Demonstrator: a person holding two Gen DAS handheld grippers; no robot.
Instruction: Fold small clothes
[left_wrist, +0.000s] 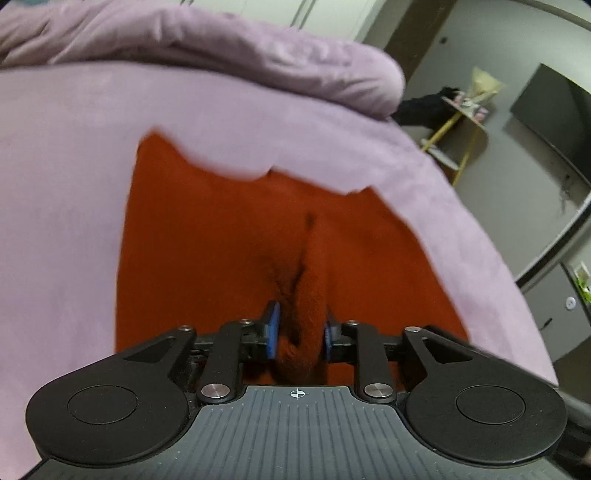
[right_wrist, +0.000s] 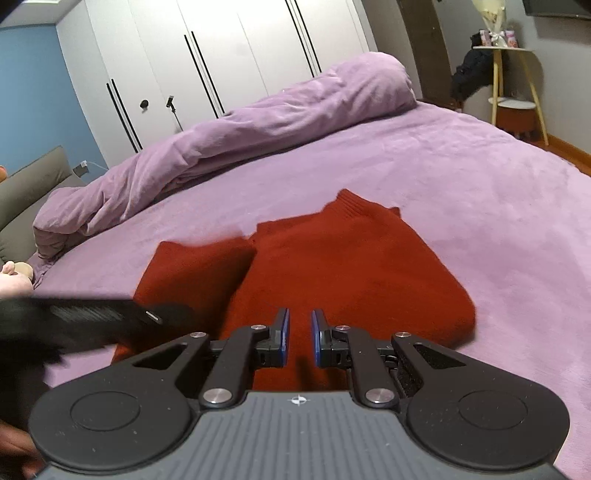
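Mid-fold: left gripper (left_wrist: 300, 332) pinches a sweater (left_wrist: 221, 240) bunch; right gripper (right_wrist: 299, 339), nearly pressed together, empty above it. Next: lay the fold flat.

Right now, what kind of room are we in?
Most likely a bedroom. There's a big bed with a purple cover, a rolled-up purple duvet on it, and tall white wardrobe doors behind.

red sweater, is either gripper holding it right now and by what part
The left gripper pinches a bunched fold of the red sweater; which part is unclear. The right gripper holds nothing: its fingers stand slightly apart above the sweater.
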